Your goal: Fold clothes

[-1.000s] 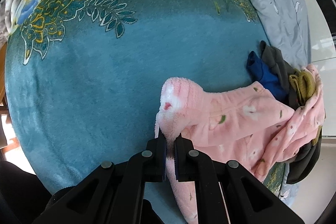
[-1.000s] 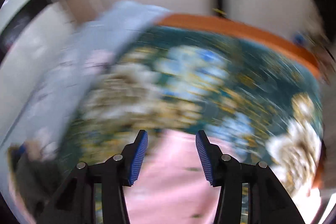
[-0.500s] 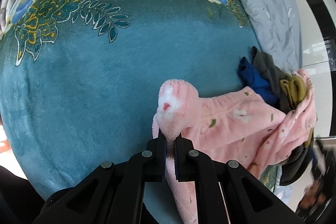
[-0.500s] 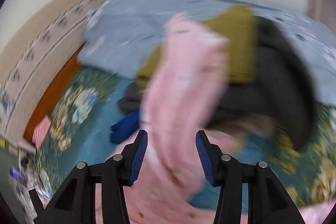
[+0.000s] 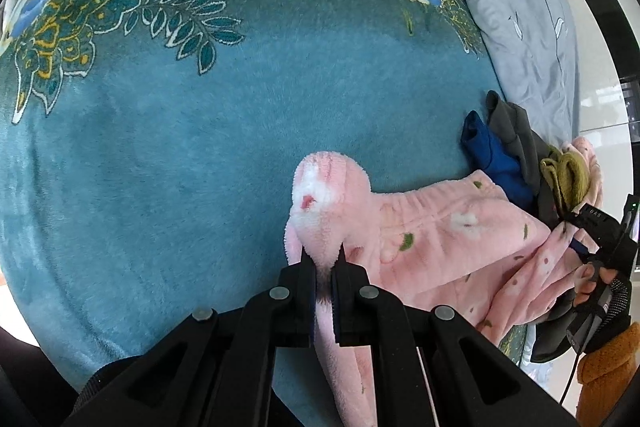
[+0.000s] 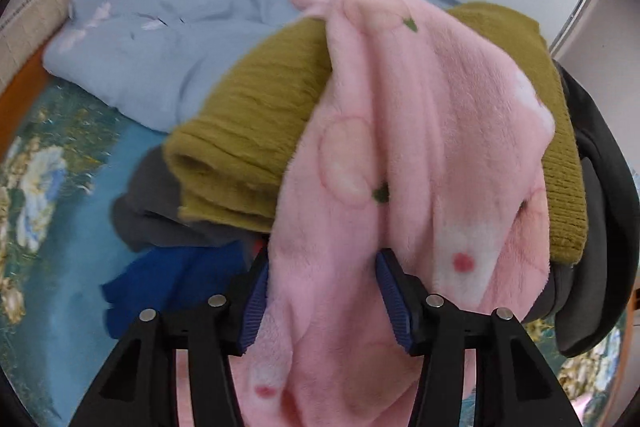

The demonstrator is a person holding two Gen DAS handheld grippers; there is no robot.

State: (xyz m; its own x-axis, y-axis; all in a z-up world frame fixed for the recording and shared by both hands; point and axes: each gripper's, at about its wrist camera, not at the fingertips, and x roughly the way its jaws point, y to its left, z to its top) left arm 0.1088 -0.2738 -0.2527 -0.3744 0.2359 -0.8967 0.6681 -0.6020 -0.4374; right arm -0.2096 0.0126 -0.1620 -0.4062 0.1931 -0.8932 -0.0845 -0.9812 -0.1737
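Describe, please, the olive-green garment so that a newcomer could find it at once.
On the teal floral plush blanket, beside the pale grey-blue quilt, lies a heap of clothes. The mustard-olive ribbed knit sweater sits atop it, under the draped pink fleece garment; it alone is ribbed knit, unlike the dark grey and blue pieces below.

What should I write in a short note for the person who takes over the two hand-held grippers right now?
Left hand-held gripper: shut on one end of the pink fleece garment, low over the teal blanket.
Right hand-held gripper: open, with pink fleece between its fingers, not clamped.
The garment's far part lies over the pile: olive knit, grey garment, blue garment.
Done: one end secured. Nothing is folded.
Left: close the right gripper, pull the garment off the pile, spread it on the blanket, fold.
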